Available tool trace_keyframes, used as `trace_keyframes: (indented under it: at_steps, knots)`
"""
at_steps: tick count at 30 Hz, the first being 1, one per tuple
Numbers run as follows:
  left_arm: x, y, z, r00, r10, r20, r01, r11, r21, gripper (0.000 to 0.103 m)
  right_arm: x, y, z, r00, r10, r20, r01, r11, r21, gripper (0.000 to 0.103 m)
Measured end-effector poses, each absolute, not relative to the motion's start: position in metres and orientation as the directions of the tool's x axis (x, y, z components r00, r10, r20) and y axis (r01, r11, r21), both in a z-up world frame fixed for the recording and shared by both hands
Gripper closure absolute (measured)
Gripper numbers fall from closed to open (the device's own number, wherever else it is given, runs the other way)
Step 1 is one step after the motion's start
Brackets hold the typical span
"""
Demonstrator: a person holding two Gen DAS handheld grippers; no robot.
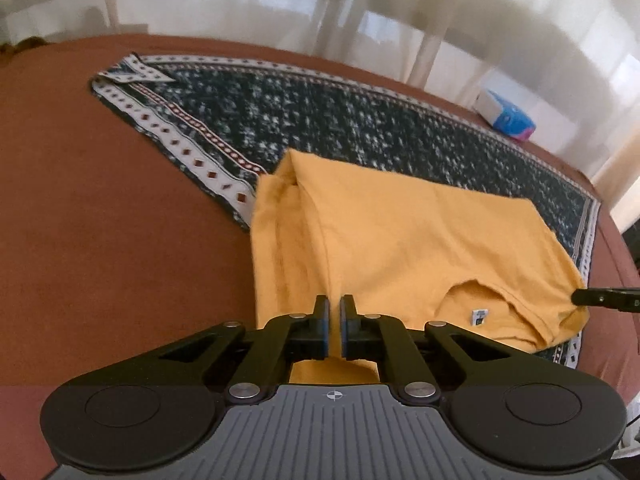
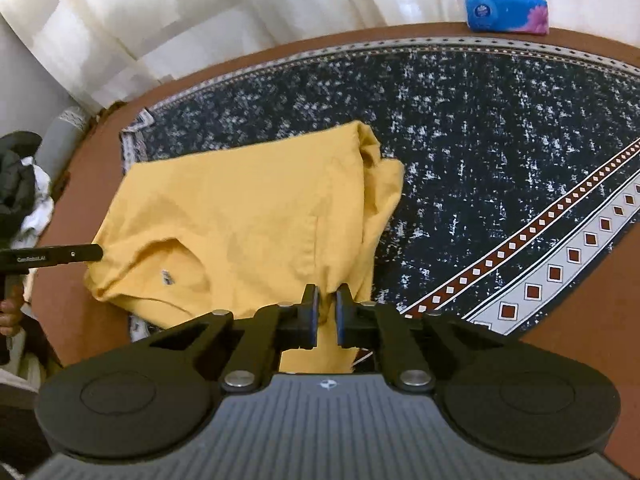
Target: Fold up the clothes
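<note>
Left gripper [image 1: 335, 308]: jaws nearly together, pinching a raised ridge of the yellow shirt [image 1: 400, 240] at its near edge. Right gripper [image 2: 326, 298]: jaws likewise drawn close, clamped on a fold of the same shirt. The shirt lies directly ahead of both grippers on a dark patterned rug [image 1: 320, 116] over a brown surface [image 1: 100, 200]. It is partly folded. In the left view its long axis runs left to right, collar end with label toward the right gripper. A blue tissue pack [image 2: 506, 8] sits beyond the rug.
</note>
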State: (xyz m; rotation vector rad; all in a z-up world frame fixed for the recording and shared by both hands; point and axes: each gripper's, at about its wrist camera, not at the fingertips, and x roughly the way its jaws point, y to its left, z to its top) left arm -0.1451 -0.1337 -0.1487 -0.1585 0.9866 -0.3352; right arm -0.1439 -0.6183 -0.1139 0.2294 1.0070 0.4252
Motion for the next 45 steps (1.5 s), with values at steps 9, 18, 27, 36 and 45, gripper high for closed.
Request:
trace_keyframes:
  at_steps: [9, 18, 27, 36, 45]
  knots:
    - [-0.143, -0.133, -0.156, 0.495, -0.310, -0.812, 0.193, 0.950, -0.245, 0.095, -0.144, -0.616, -0.132, 0.398, 0.437, -0.807, -0.247, 0.898, 0.365, 0.094]
    - [-0.115, -0.127, -0.139, 0.550, -0.311, -0.775, 0.168, 0.950, -0.262, 0.072, -0.135, -0.635, -0.094, 0.473, 0.447, -0.759, -0.277, 0.893, 0.353, 0.070]
    - [-0.054, -0.136, -0.158, 0.525, -0.323, -0.788, 0.125, 0.945, -0.304, 0.072, -0.059, -0.640, -0.100, 0.534, 0.530, -0.658, -0.159, 0.828, 0.538, 0.069]
    - [-0.029, -0.135, -0.168, 0.523, -0.353, -0.776, 0.089, 0.928, -0.362, 0.067, -0.024, -0.642, -0.134, 0.488, 0.566, -0.664, -0.031, 0.772, 0.635, 0.062]
    - [-0.016, -0.132, -0.174, 0.528, -0.358, -0.770, 0.083, 0.924, -0.372, 0.098, -0.009, -0.643, -0.151, 0.484, 0.588, -0.648, 0.025, 0.731, 0.682, 0.096]
